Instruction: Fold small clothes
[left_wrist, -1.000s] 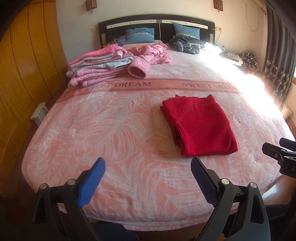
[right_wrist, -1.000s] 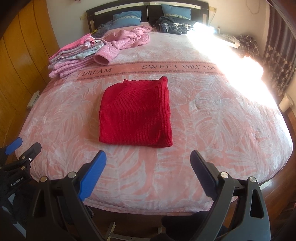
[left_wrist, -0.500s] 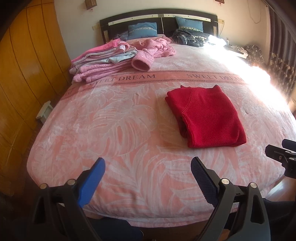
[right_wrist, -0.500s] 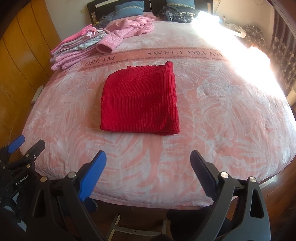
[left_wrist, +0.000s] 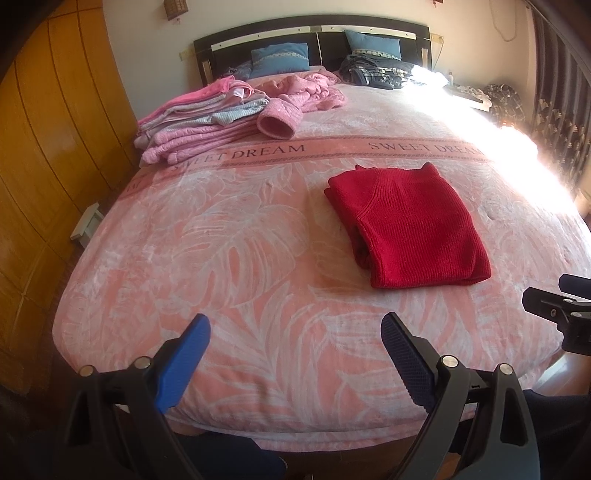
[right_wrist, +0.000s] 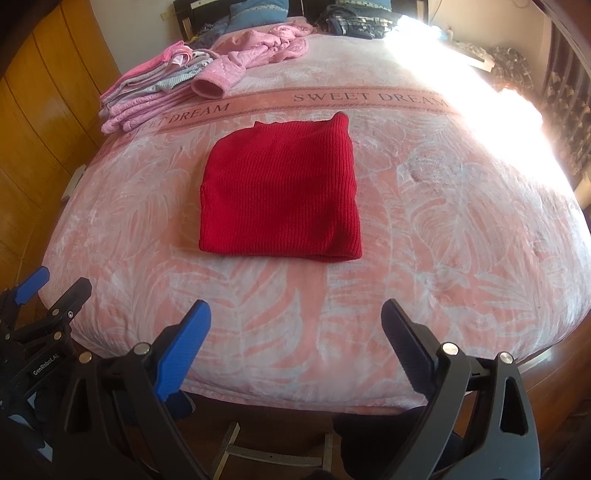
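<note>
Both cameras nearer | red sweater (right_wrist: 280, 192) folded flat, rectangular

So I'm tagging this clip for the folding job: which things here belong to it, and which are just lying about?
Part of the job:
red sweater, folded on the bed
stack of folded pink and grey clothes
loose pink garment
left gripper and right gripper, both open

Lying about:
blue pillows
dark clothes by the headboard

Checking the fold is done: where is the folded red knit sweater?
The folded red knit sweater lies flat mid-bed on the pink leaf-print blanket, just below its "SWEET DREAM" band, ahead of both open grippers.
</note>
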